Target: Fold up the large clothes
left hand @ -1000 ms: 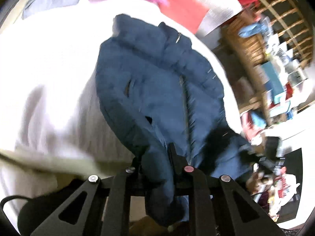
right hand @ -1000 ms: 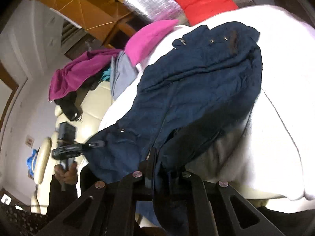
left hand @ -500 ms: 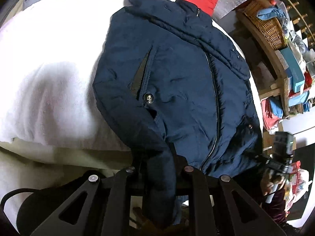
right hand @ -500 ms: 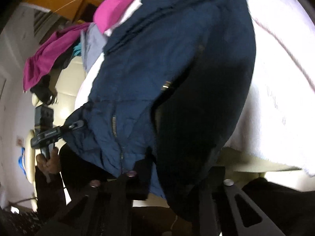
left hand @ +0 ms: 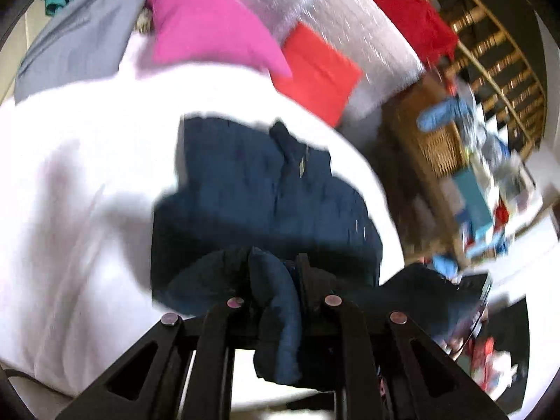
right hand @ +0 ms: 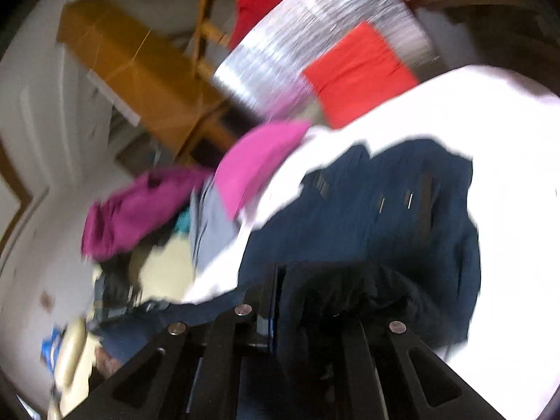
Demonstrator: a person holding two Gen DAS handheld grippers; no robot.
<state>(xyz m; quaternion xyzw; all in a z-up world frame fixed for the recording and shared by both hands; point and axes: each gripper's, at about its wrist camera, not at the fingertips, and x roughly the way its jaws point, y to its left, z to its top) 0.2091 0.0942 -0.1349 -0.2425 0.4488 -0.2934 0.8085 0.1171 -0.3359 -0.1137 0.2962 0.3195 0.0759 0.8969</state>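
A navy padded jacket (left hand: 259, 192) lies on a white cover (left hand: 77, 189), collar at the far end. My left gripper (left hand: 273, 276) is shut on a bunched fold of the jacket's near hem, which hangs down between the fingers. In the right wrist view the jacket (right hand: 385, 210) lies on the same white cover (right hand: 507, 133). My right gripper (right hand: 315, 294) is shut on dark jacket fabric at the near edge; the fabric hides the fingertips. Both views are motion-blurred.
A pink garment (left hand: 206, 31), a grey one (left hand: 73, 42) and a red cloth (left hand: 318, 73) lie beyond the cover. Wicker shelves (left hand: 441, 147) with clutter stand at the right. A magenta garment (right hand: 140, 206) and a brown box (right hand: 133, 70) show at the left.
Both grippers have lifted the jacket's near hem and carried it toward the collar, so the jacket looks shorter and doubled over. Both stay shut on the fabric.
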